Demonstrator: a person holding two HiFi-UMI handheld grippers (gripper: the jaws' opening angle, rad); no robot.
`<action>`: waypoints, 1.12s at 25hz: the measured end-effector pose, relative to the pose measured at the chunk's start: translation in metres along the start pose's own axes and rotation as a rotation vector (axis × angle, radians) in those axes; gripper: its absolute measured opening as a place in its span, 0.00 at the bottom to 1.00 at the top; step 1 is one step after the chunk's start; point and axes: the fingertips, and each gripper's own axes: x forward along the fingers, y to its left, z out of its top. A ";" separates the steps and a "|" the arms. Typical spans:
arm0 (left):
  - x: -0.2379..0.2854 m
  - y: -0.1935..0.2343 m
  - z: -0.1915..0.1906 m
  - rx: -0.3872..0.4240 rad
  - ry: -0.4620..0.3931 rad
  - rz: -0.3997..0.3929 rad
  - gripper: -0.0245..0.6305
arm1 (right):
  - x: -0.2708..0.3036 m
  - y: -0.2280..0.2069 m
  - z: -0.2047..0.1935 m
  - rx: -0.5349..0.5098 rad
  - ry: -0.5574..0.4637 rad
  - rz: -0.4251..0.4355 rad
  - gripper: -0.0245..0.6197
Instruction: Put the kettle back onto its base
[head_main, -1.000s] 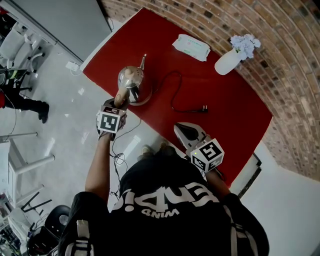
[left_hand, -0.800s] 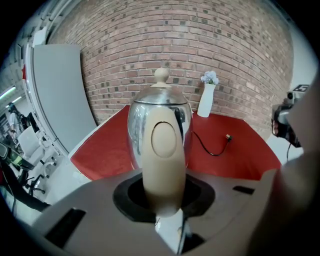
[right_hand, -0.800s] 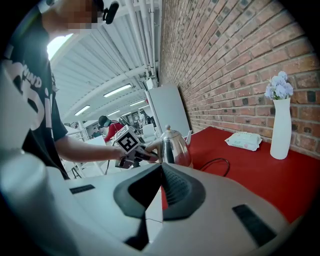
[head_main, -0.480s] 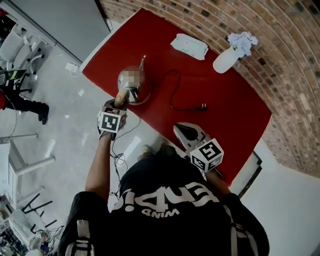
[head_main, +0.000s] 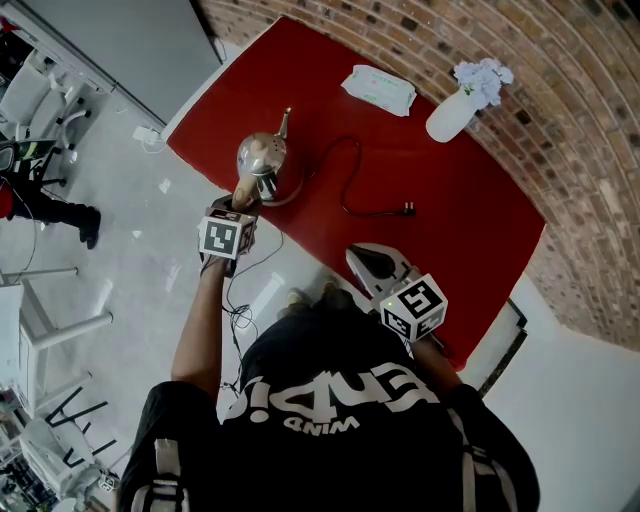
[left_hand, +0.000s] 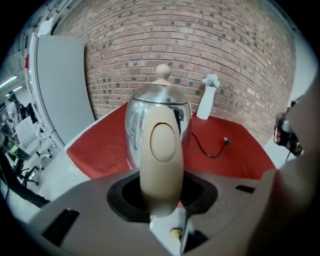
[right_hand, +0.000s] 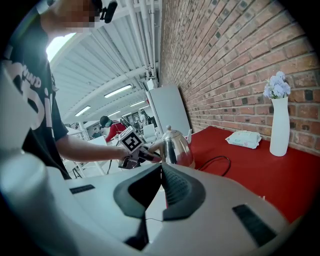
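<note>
I see the kettle (head_main: 262, 160) standing upright on its base (head_main: 292, 192), near the left edge of the red worktop (head_main: 450, 200). Its lid is on, with the pale knob (left_hand: 162, 72) on top, so I cannot see what is inside. The thin spout (head_main: 285, 122) points away from me, toward the brick wall (head_main: 560, 110).

My left gripper (left_hand: 161, 195) points down at the kettle from the near side. Its jaws are opening. The beige handle (left_hand: 160, 150) stands between them, and there is dark space on both sides of it, so the pads look to be off the handle.

My right gripper (right_hand: 161, 169) hangs at the near edge of the worktop, well apart from the kettle. Its jaws are pressed together with nothing between them.

A black cord (head_main: 344, 195) runs from the base in a loop across the cloth. It ends in a plug (head_main: 406, 210) lying loose on the worktop.

At the far side, close to the wall, a white vase (head_main: 445, 118) stands upright with a bunch of pale flowers (head_main: 483, 80) in its neck. A flat pack of wipes (head_main: 378, 88) lies to the left of the vase, apart from it.
</note>
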 end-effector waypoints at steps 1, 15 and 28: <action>0.000 0.000 0.000 -0.002 -0.002 -0.001 0.23 | -0.001 0.000 0.000 0.001 0.000 0.000 0.07; -0.012 -0.003 0.003 0.051 -0.012 0.012 0.36 | -0.011 0.013 -0.005 -0.009 0.000 0.006 0.07; -0.065 0.004 0.003 0.083 -0.050 0.104 0.36 | -0.012 0.035 -0.007 -0.036 -0.002 0.047 0.07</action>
